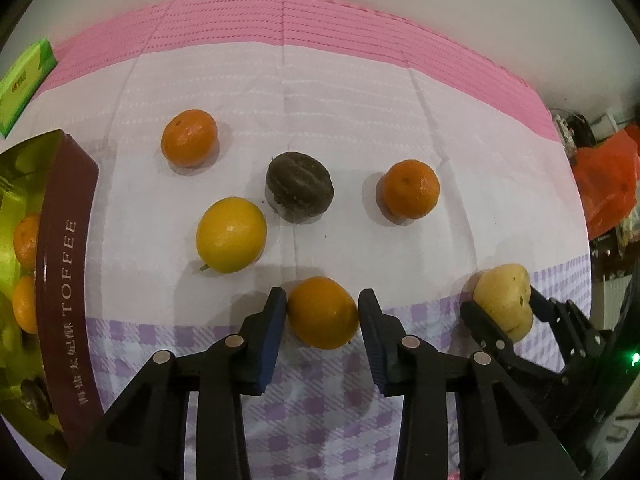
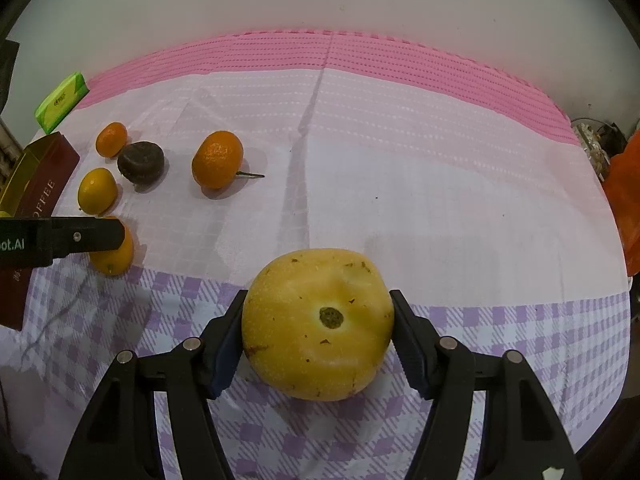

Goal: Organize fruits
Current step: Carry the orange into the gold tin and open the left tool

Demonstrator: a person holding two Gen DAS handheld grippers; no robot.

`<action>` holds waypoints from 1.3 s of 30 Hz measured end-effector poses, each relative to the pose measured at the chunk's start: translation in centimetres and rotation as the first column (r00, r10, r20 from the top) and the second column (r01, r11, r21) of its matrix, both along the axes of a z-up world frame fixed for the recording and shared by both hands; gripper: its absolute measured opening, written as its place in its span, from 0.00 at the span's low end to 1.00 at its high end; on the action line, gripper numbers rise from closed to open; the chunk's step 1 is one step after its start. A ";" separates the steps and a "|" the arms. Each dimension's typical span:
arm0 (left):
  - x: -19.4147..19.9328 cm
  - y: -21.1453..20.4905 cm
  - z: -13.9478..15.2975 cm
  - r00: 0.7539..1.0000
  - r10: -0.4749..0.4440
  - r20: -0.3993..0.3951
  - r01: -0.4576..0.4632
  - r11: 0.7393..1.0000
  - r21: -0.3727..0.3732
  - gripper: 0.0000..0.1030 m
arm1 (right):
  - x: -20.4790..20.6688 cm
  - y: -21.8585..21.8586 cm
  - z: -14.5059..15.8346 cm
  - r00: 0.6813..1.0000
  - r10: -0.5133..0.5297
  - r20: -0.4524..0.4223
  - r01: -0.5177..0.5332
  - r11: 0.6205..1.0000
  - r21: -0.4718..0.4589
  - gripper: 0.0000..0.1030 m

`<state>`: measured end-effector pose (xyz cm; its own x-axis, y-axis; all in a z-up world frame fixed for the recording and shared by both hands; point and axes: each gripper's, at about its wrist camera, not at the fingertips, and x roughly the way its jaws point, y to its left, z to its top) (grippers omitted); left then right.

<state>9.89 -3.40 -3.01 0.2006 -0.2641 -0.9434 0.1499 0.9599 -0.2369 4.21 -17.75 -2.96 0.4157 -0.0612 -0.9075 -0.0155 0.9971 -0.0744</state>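
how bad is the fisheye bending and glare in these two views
Left wrist view: the cloth's pink band bows into an arc, corners vignette black, and the box's gold lining glares. Right wrist view: same bowing, with the pear looming oversized in the right tool and soft shadows under the fruit.

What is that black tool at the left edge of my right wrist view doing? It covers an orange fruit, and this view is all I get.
Observer: The left wrist view looks along it. It is the left tool, and its two blue pads are closed on either side of that orange fruit.
Operator: And the brown box beside it, is anything inside?
Observer: Yes. The left wrist view looks into the toffee box: two small orange fruits lie on its gold lining.
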 end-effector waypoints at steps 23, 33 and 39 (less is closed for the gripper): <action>-5.5 9.5 6.4 0.990 0.051 0.132 -0.067 0.991 0.115 0.37 | -0.3 0.3 0.1 1.000 -0.002 0.010 0.002 1.000 -0.025 0.62; -7.1 17.4 6.4 0.973 0.188 0.131 -0.208 0.965 0.157 0.37 | -0.2 0.2 -0.1 1.000 -0.018 0.001 0.018 1.000 -0.021 0.61; -7.6 20.7 5.4 0.961 0.254 0.113 -0.271 0.946 0.179 0.37 | -0.3 0.3 -0.2 1.000 -0.013 0.004 0.014 1.000 -0.028 0.61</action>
